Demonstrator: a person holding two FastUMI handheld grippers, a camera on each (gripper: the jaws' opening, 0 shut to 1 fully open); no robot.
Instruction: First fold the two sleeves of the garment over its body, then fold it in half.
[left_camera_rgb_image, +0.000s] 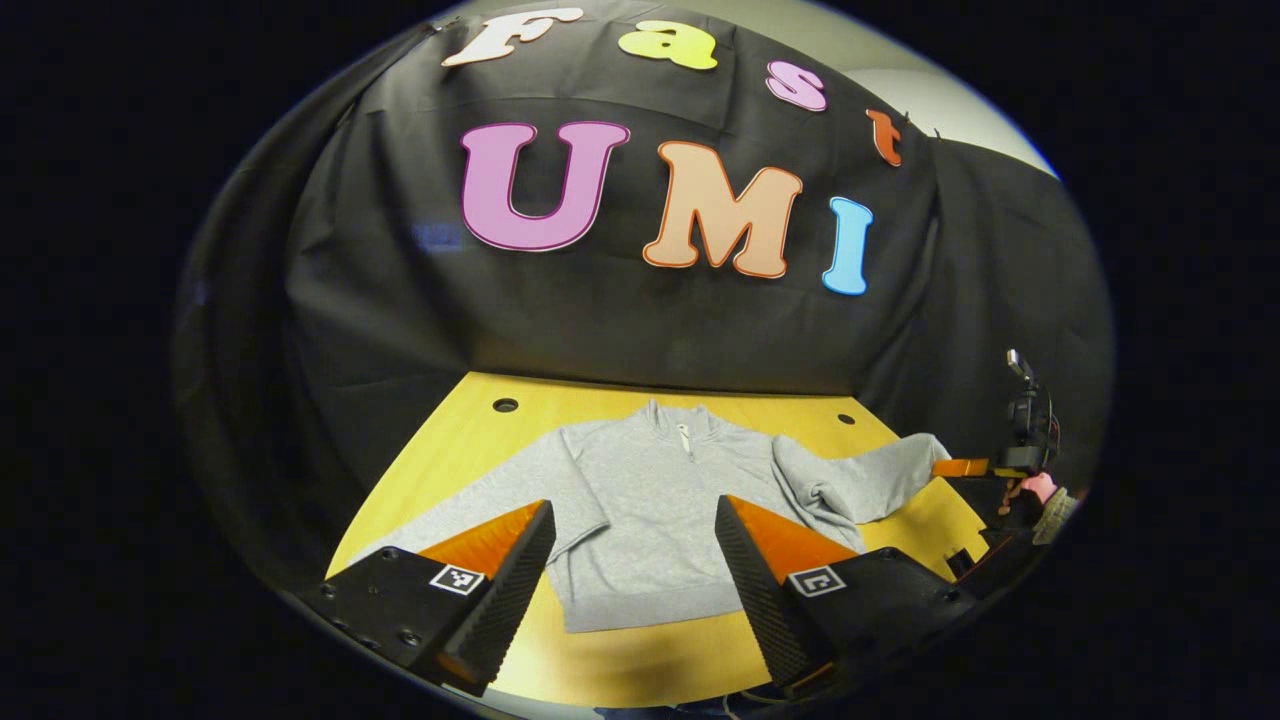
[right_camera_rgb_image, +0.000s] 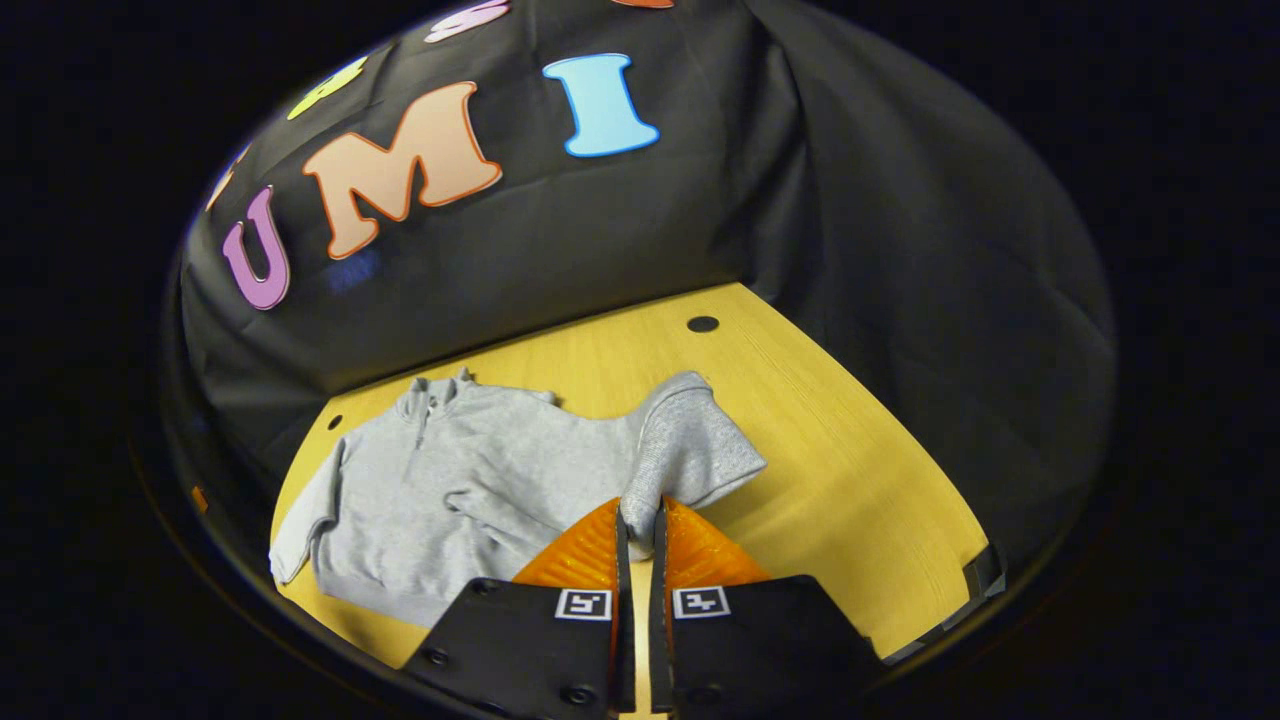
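Observation:
A grey zip-neck sweatshirt lies face up on the yellow table, collar toward the back wall. My left gripper hovers open above the sweatshirt's lower body, holding nothing. In the left gripper view, one sleeve stretches out flat to the left, partly hidden by a finger. The other sleeve is bunched and raised at the right, where my right gripper grips its cuff. In the right gripper view, my right gripper is shut on that sleeve, which is held up off the table.
Black cloth walls close in the table at the back and both sides. Round holes sit near the table's back corners. Bare wood lies to the right of the raised sleeve and along the front edge. A hand holds the right gripper.

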